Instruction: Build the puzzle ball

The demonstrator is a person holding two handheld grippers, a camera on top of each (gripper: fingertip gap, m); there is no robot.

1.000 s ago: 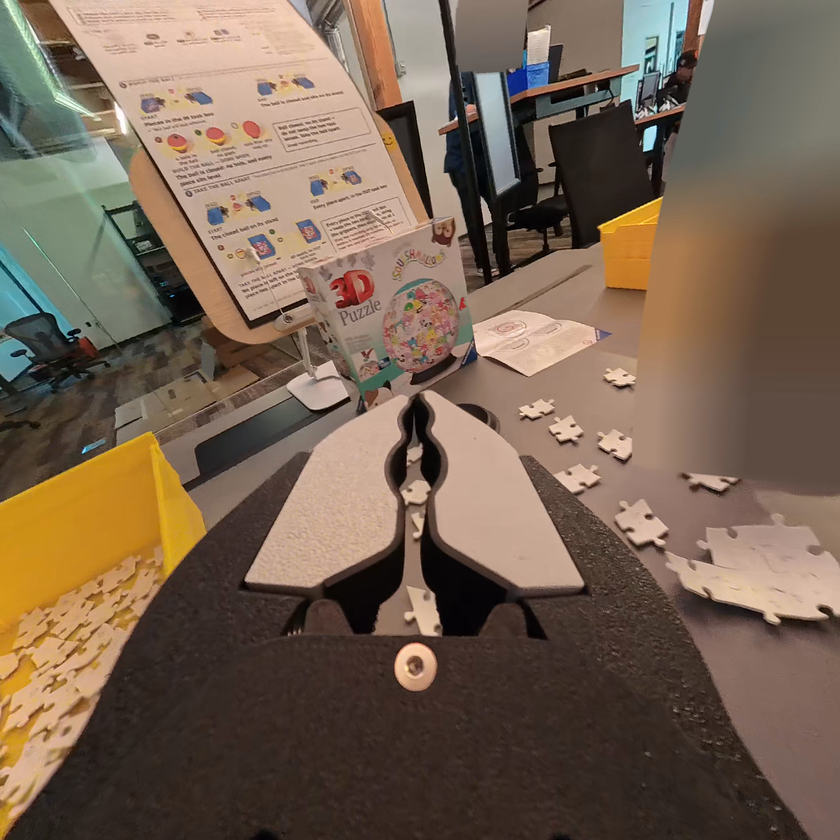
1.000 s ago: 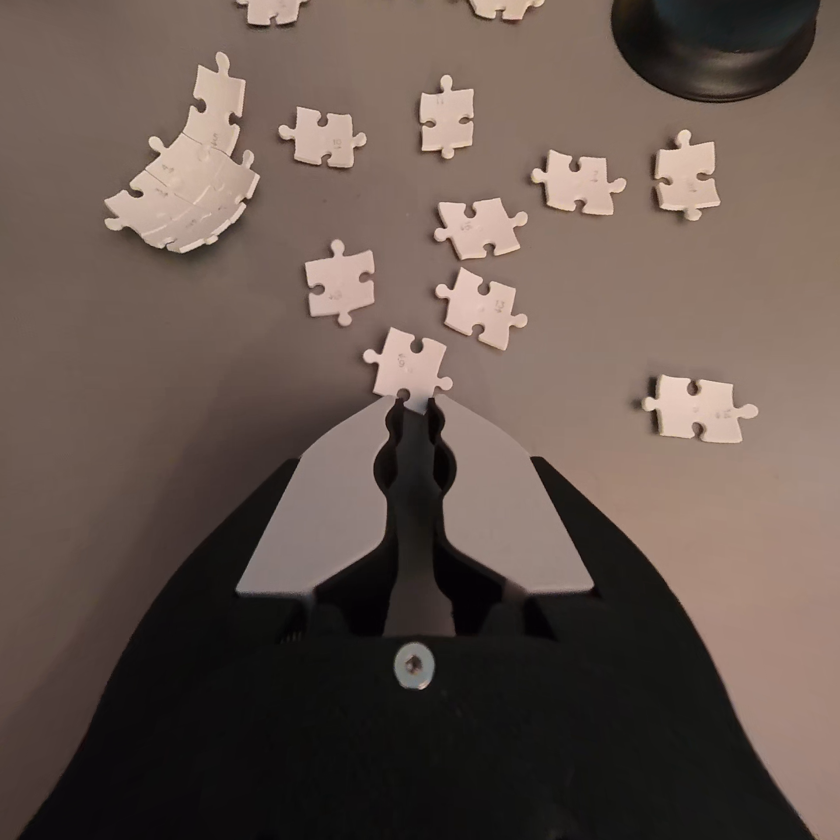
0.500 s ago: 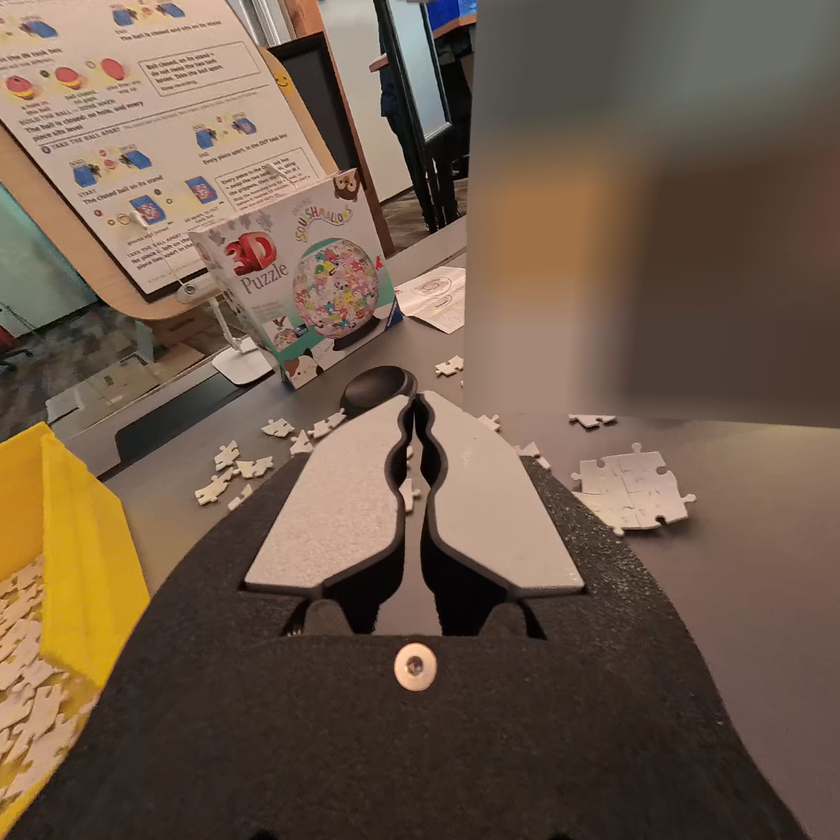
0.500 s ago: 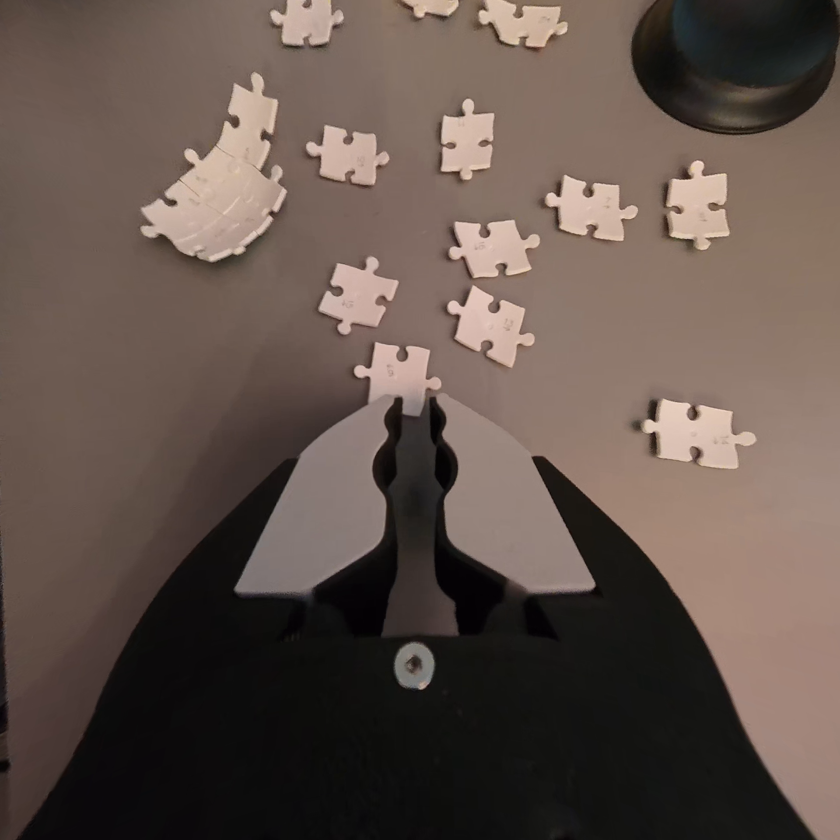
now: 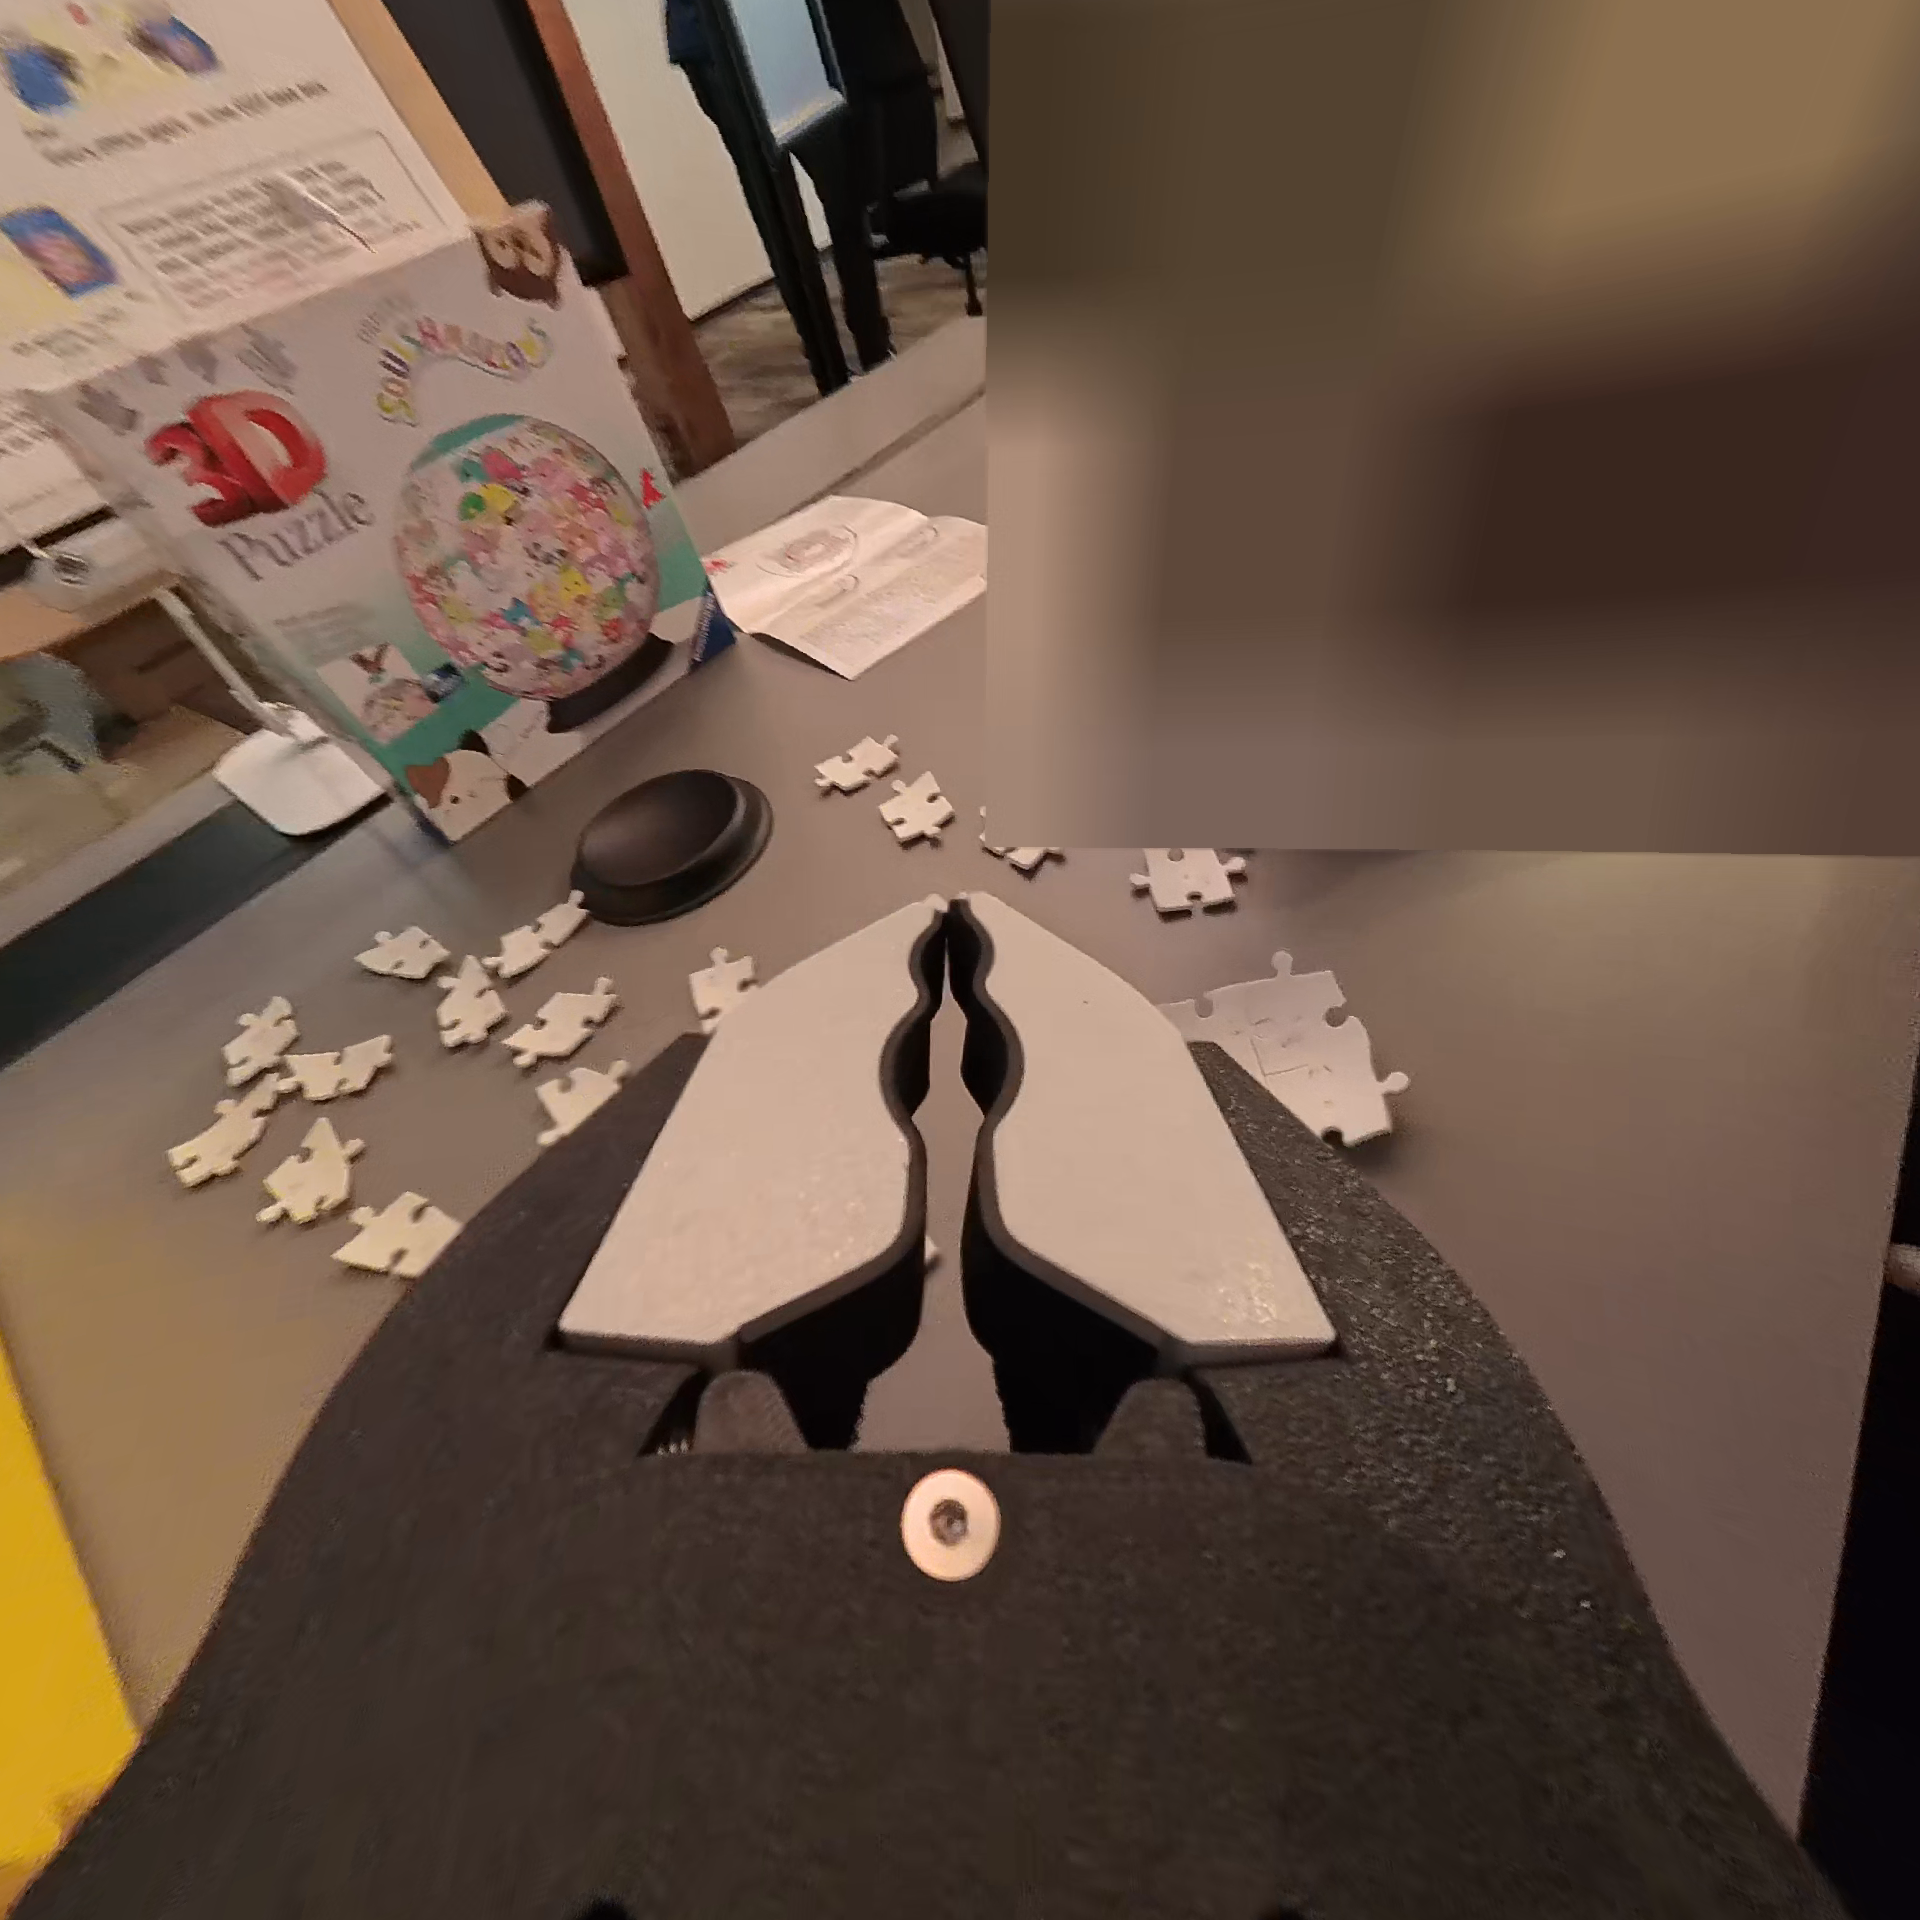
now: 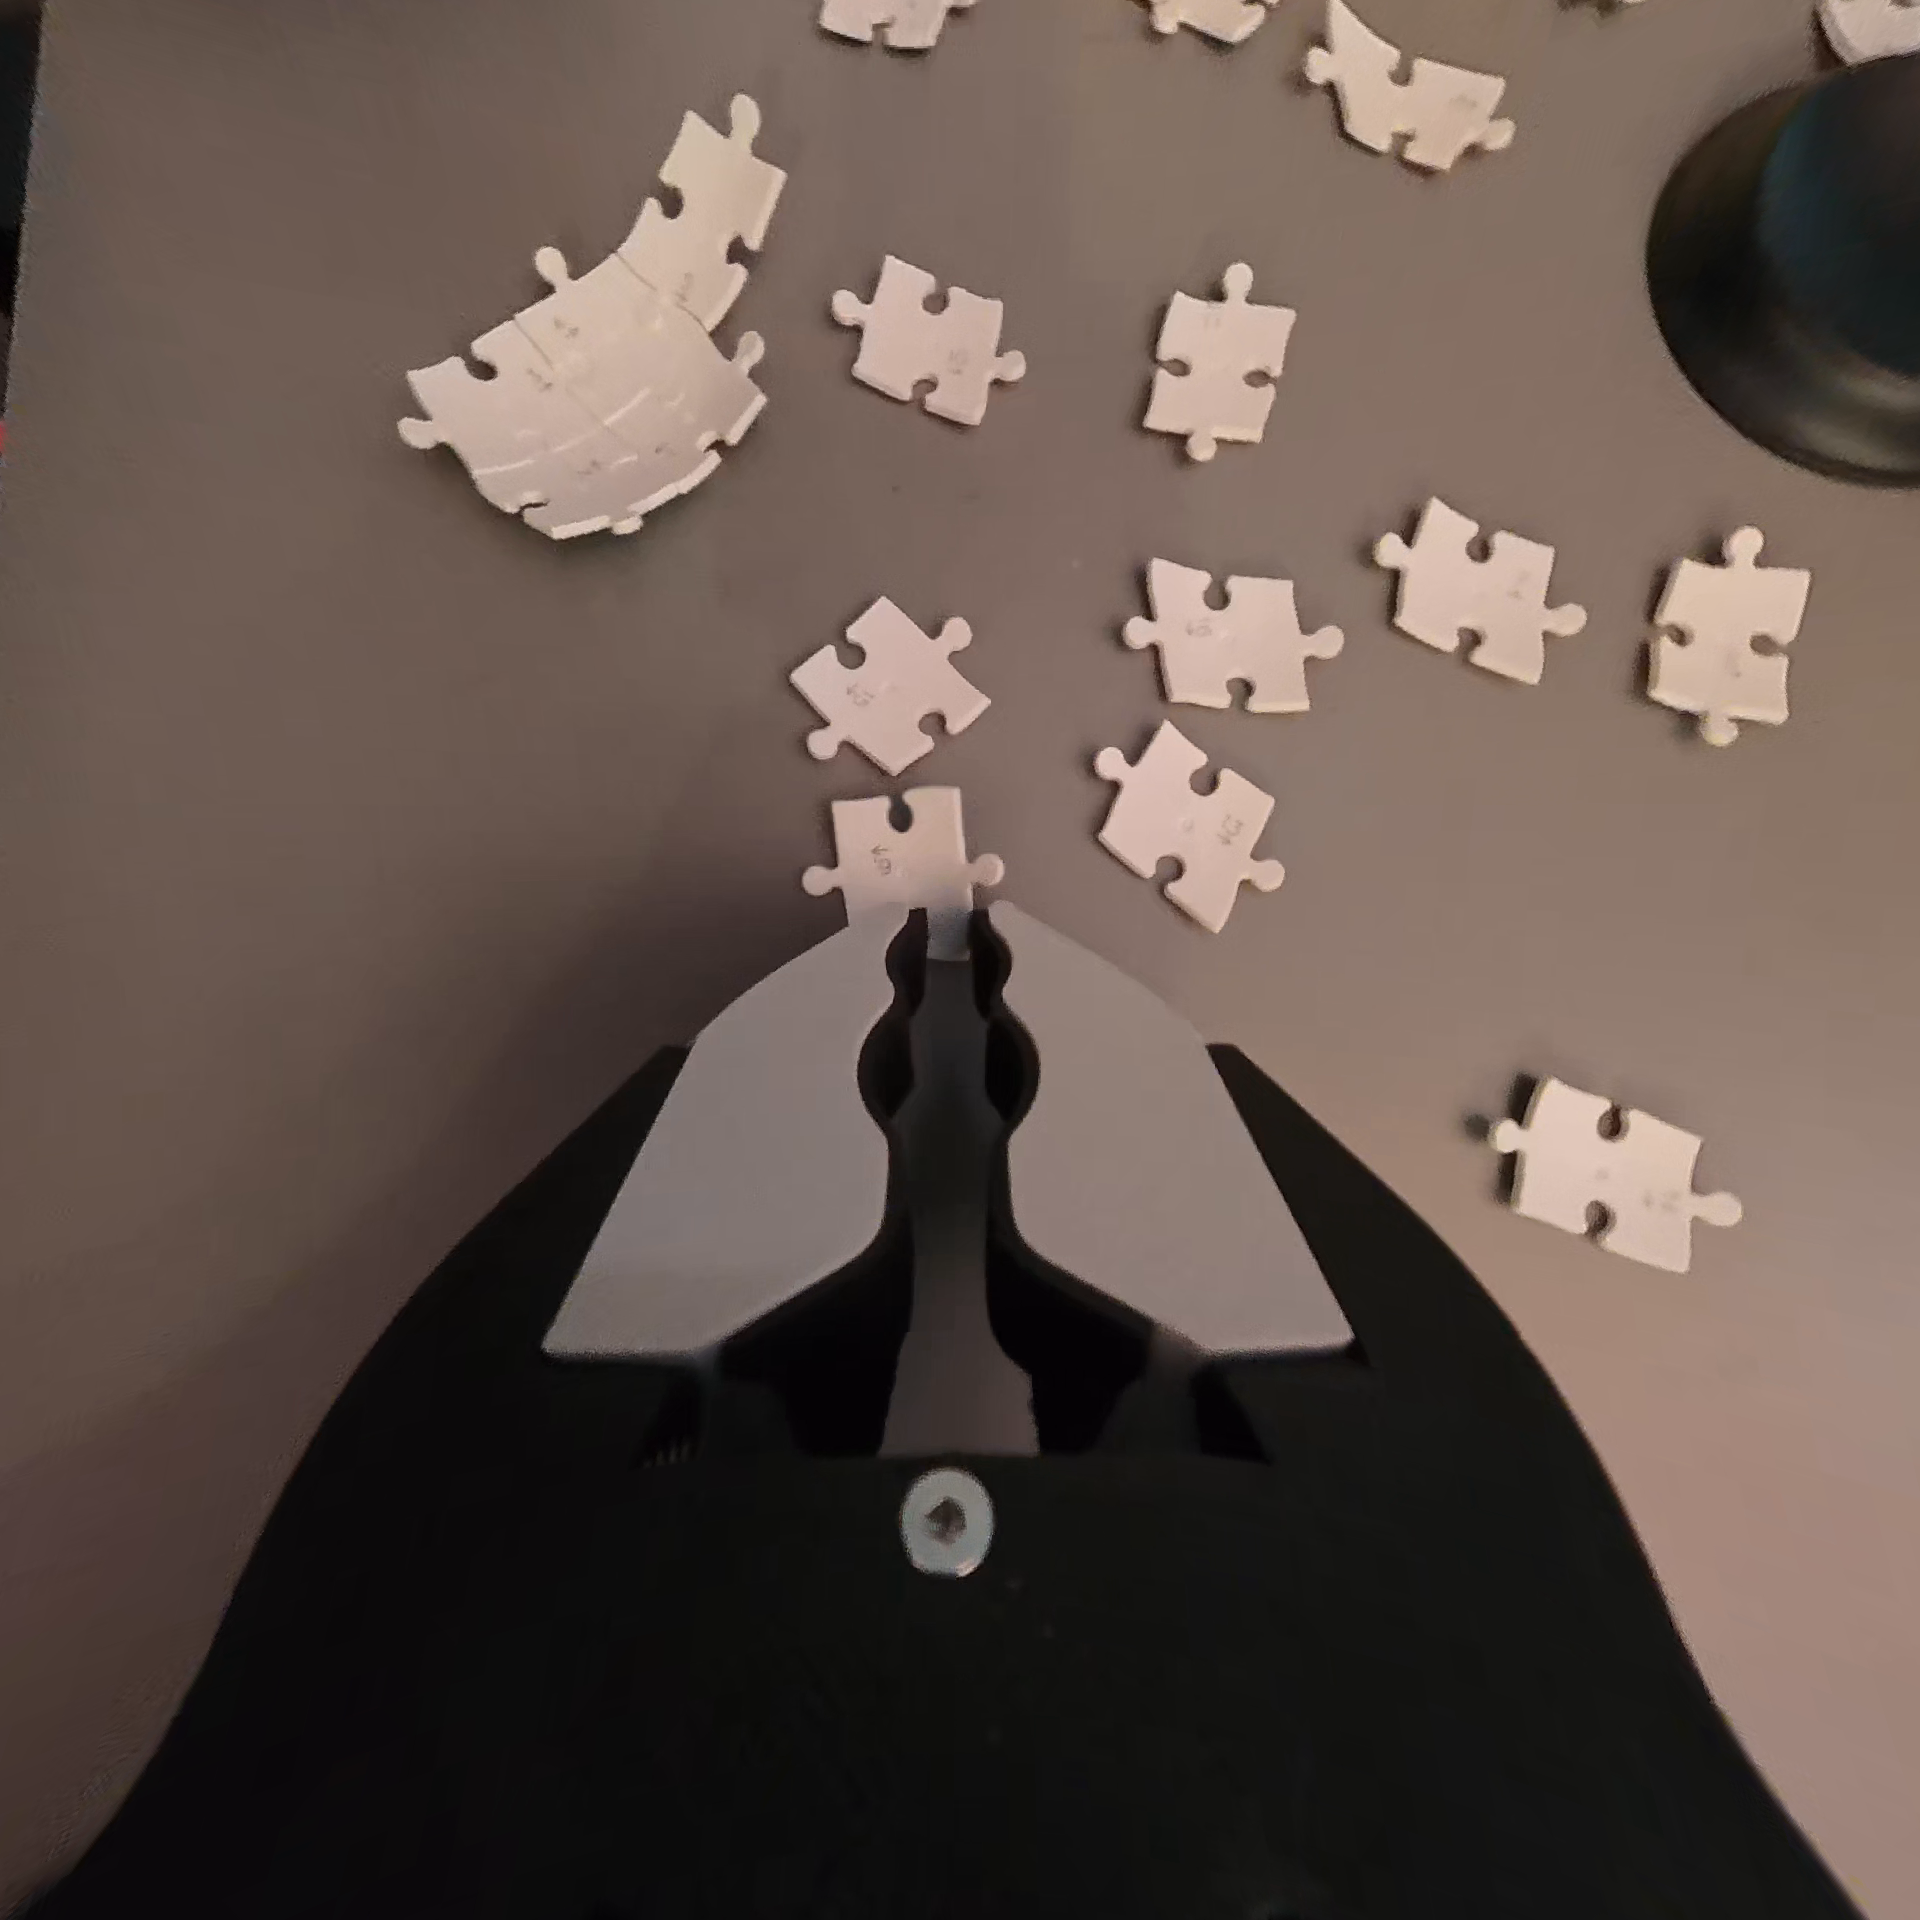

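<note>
right gripper (image 6: pixel 948 914) fingers pinch a puzzle piece (image 6: pixel 902 850), notch pointing forward; left gripper (image 5: pixel 951 904) fingers pressed together.

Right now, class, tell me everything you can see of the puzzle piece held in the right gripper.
The puzzle piece is off-white and flat, seemingly card or plastic, blank side toward the camera with a faint mark. It has a notch in its far edge and a knob on either side. The right gripper pinches its near edge. Below it lies the grey table; whether it touches is unclear.
</note>
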